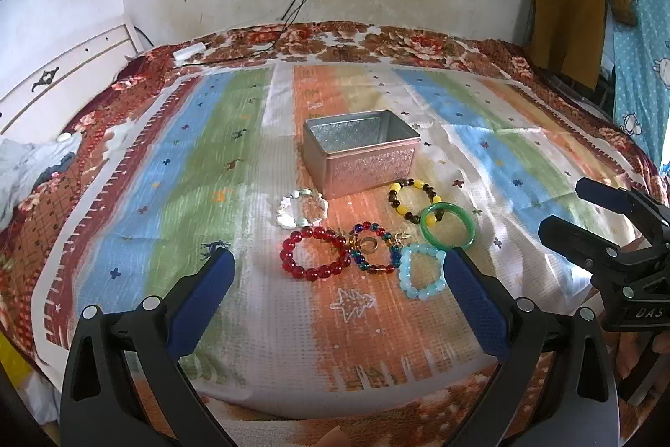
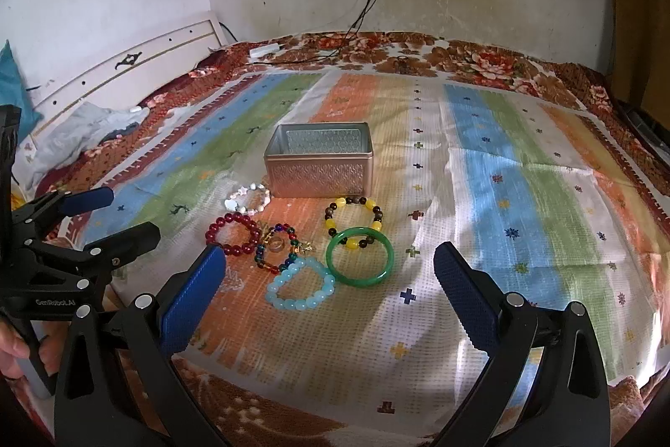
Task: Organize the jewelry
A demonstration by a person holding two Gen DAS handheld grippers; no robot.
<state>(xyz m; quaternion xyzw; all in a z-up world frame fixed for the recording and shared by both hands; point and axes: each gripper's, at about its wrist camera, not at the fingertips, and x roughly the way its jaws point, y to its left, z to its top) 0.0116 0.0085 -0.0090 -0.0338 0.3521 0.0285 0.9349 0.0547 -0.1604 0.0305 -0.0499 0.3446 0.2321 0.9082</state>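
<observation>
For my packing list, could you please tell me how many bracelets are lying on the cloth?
6: white beside the tin, yellow-brown before it, green bangle overlapping that, red at left, multicoloured in the middle, pale blue nearest. None look hidden.

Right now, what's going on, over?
Left gripper open, right gripper open, both empty. Six bracelets on blanket beside open tin. Nothing blocking.
</observation>
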